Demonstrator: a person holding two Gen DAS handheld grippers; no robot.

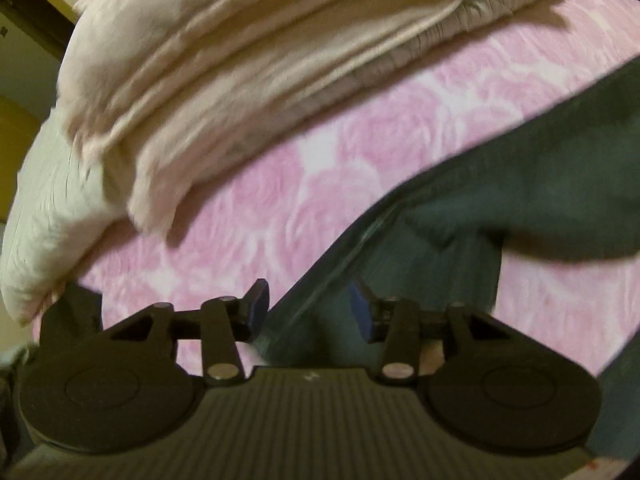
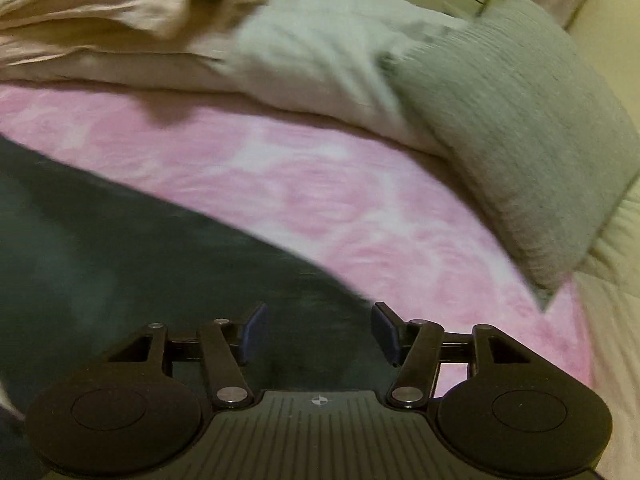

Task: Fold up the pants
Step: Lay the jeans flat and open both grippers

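Observation:
Dark green pants (image 1: 520, 184) lie on a pink rose-patterned blanket (image 1: 320, 152). In the left wrist view a seamed edge of them runs down between the blue pads of my left gripper (image 1: 308, 308); the jaws stand apart and do not press on the cloth. The right wrist view shows the same dark pants (image 2: 120, 248) spread at lower left, with the pink blanket (image 2: 360, 200) beyond. My right gripper (image 2: 318, 330) hovers over the pants' edge, jaws apart, nothing pinched between the pads.
A stack of folded beige clothes (image 1: 208, 64) lies across the back of the blanket. A white pillow (image 1: 44, 216) sits at the left. In the right wrist view a grey cushion (image 2: 520, 128) leans at the right beside a white pillow (image 2: 320, 48).

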